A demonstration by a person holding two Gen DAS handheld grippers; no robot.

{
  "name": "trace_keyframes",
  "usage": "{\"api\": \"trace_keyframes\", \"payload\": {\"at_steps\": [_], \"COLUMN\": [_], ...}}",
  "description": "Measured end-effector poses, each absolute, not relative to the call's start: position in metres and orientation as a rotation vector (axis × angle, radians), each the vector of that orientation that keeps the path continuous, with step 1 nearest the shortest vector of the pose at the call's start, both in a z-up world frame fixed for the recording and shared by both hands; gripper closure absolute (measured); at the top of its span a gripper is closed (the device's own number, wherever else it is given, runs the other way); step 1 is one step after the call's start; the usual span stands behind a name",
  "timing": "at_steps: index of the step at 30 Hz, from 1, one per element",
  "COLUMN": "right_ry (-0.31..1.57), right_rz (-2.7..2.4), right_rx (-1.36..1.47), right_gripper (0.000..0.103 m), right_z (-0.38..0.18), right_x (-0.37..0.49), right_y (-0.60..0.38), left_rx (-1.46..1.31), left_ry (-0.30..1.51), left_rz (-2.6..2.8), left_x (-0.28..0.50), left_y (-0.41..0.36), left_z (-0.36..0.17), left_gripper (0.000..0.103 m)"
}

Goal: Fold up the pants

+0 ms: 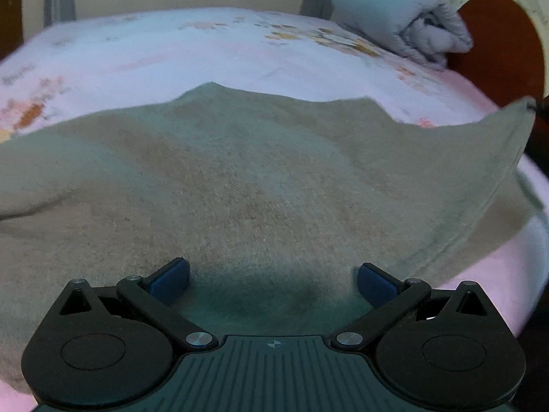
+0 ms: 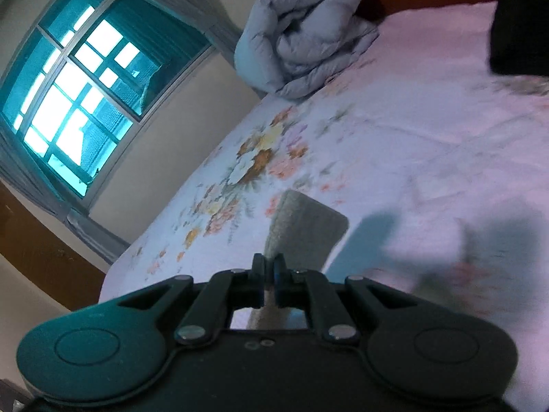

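left tongs (image 1: 273,279): jaws stood wide apart, blue pads (image 1: 171,276) hovering just over the near edge of the pants, nothing pinched between them.

right tongs (image 2: 269,279): jaws were together, clamped on a strip of the pants' fabric that stuck up past the tips.

pants (image 1: 240,178): greyish-green, spread across the near part of the bed in the left wrist view. One corner (image 1: 521,110) was pulled up toward the far right of the pants, I'd guess by the right tongs, though only a dark sliver showed there at the frame edge.

bed (image 1: 154,44): pale floral sheet, bare beyond the pants.

duvet (image 1: 394,24): rolled grey-blue bundle, well beyond the pants near the headboard (image 1: 497,34).

window (image 2: 72,96): off past the far side of the bed.

step: looked like the start of a fold, one corner lifted while the rest lay flat-ish.

next move: probably the left tongs needed to close on the near edge so both corners could carry over together; one-sided pulling could drag the cloth askew.

hard to tell: which part of the pants was which (waist, legs), everything was blurry. A dark blob (image 2: 518,34) at the right view's top corner was cut off, no clue what it was.
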State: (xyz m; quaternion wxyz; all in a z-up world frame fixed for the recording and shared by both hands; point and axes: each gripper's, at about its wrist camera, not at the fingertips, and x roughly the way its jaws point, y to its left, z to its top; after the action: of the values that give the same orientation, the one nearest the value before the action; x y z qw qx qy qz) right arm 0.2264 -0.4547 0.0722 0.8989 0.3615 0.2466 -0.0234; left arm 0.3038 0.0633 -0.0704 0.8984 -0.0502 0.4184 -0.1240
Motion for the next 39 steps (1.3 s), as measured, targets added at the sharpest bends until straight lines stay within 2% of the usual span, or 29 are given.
{"api": "trace_keyframes", "payload": {"at_steps": [4, 11, 19, 24, 29, 35, 39], "right_ry": [0.545, 0.599, 0.544, 0.645, 0.599, 0.653, 0.565], "right_rz": [-0.109, -0.213, -0.173, -0.246, -0.258, -0.250, -0.288], "right_rx": [0.717, 0.892, 0.850, 0.934, 0.936, 0.982, 1.036], "right_gripper": [0.103, 0.103, 0.103, 0.103, 0.103, 0.103, 0.086], "right_z": [0.050, -0.021, 0.003, -0.048, -0.043, -0.049, -0.035], "right_x": [0.186, 0.141, 0.144, 0.154, 0.154, 0.171, 0.132], "right_y": [-0.465, -0.488, -0.478, -0.500, -0.496, -0.504, -0.505], "left_rx": [-0.148, -0.106, -0.149, -0.165, -0.176, -0.179, -0.103], "left_ry": [0.856, 0.868, 0.915, 0.906, 0.884, 0.824, 0.749], "left_rz": [-0.303, -0.319, -0.412, -0.440, -0.451, -0.421, -0.299], "left_x": [0.303, 0.304, 0.310, 0.306, 0.298, 0.285, 0.262], "left_y": [0.075, 0.073, 0.093, 0.101, 0.105, 0.108, 0.105], "left_z": [-0.073, -0.074, -0.068, -0.069, -0.070, -0.070, -0.060], "left_gripper": [0.000, 0.000, 0.000, 0.000, 0.000, 0.000, 0.000]}}
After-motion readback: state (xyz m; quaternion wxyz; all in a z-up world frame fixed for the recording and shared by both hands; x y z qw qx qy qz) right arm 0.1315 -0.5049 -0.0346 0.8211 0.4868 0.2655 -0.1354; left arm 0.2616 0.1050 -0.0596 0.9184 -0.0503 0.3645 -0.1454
